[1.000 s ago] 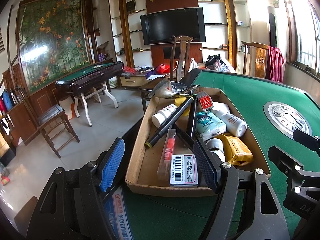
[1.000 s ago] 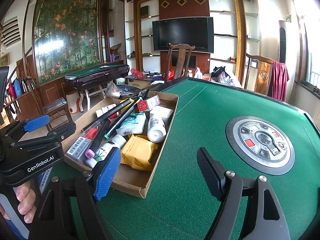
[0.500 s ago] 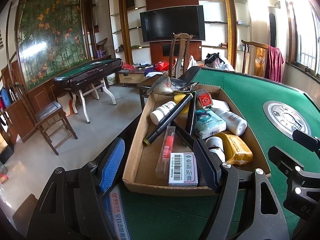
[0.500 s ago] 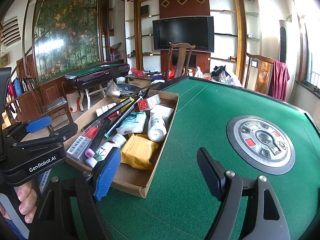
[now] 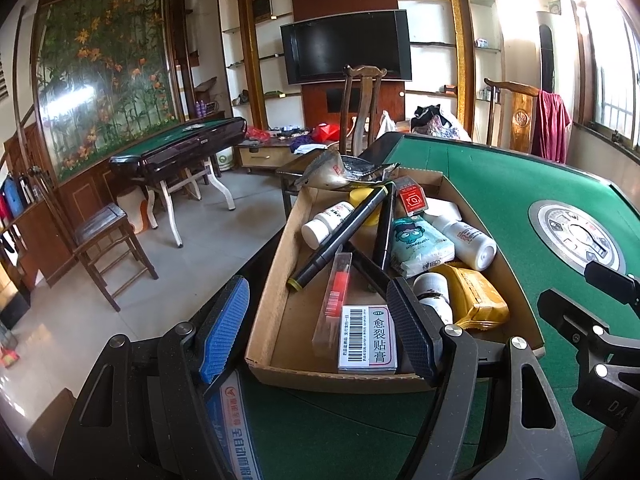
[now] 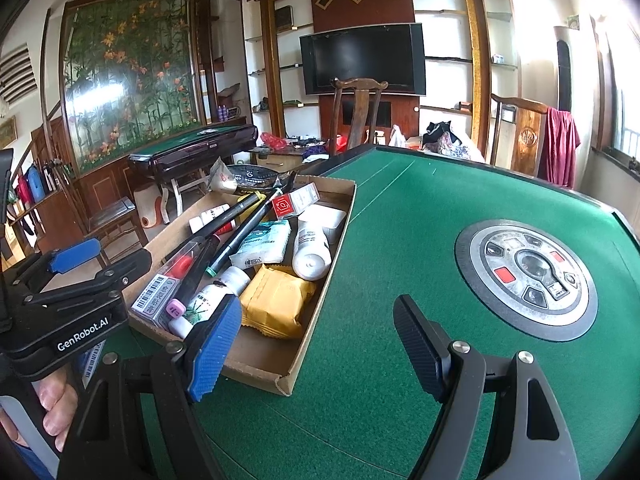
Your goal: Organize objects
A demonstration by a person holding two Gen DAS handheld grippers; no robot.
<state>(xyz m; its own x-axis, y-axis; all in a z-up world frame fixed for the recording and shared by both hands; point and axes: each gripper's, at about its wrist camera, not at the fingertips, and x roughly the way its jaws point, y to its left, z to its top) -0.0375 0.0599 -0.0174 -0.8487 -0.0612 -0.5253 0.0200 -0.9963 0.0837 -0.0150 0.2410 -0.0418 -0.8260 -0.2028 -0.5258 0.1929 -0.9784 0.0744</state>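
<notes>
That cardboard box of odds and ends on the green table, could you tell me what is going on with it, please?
A person holds a gripper in each hand in front of the cardboard box on the green table. The box is crammed with bottles, markers, a yellow packet and a barcoded carton. The left gripper and the right gripper are both open and empty, poised near the box's front edge. Nothing has been picked up yet.

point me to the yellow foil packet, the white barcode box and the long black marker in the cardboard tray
yellow foil packet [image 6: 276,300]: right wrist view, centre of its top face.
white barcode box with Chinese print [image 5: 367,339]: left wrist view, middle of its label.
long black marker pen [image 5: 340,238]: left wrist view, mid-barrel.
</notes>
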